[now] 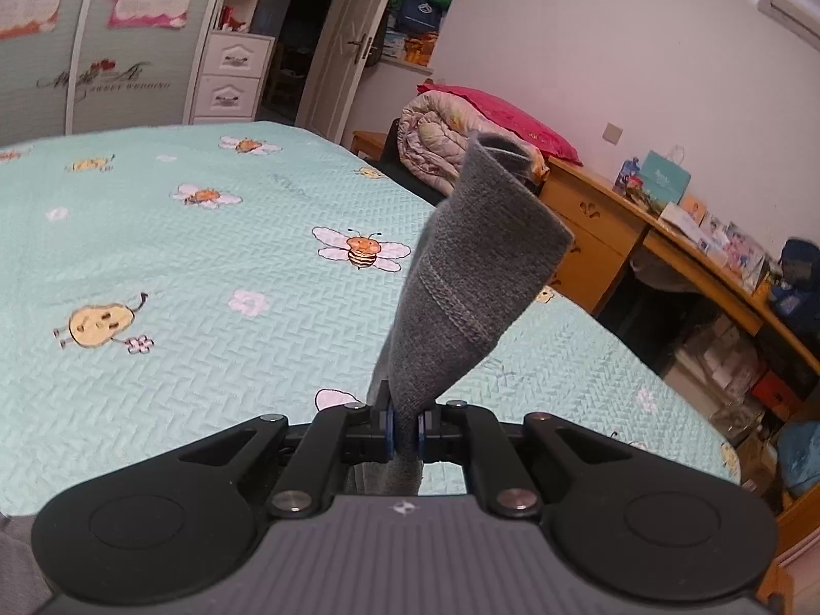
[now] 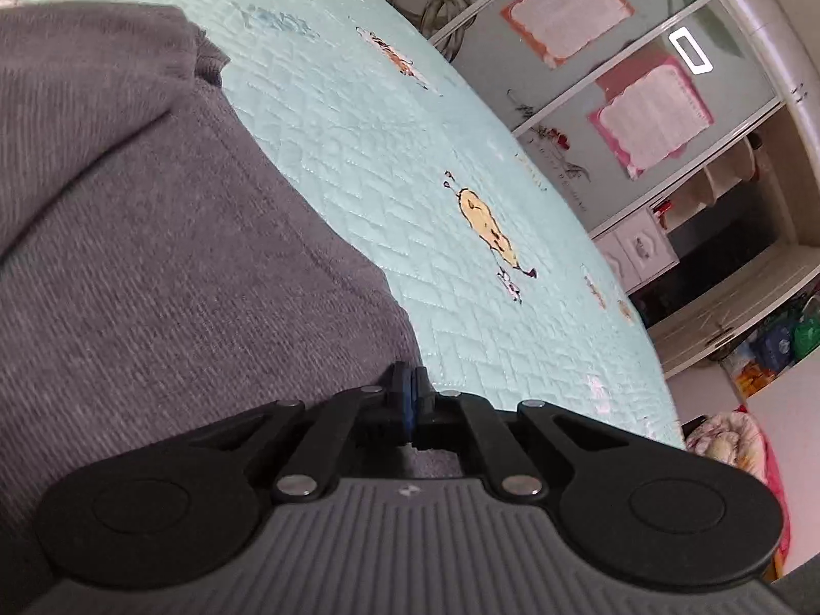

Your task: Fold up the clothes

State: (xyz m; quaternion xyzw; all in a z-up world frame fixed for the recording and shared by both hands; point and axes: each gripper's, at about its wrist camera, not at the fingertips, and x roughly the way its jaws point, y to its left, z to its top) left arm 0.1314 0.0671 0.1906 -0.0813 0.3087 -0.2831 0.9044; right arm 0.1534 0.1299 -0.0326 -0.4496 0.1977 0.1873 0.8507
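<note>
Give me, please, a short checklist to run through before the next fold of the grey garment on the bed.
1. Left gripper holds the grey garment: ok, fabric is pinched between its pads and stands up from them.
2. Right gripper has fabric: cannot tell; its jaws are shut at the garment's edge, but no cloth shows between the pads.
3. Garment body lies flat on the bedspread: ok in the right wrist view, with only mild wrinkles.
4. Landing area on the bedspread is free of other items: ok in the left wrist view.
5. Whole garment outline visible: not ok, both views crop it.
</note>
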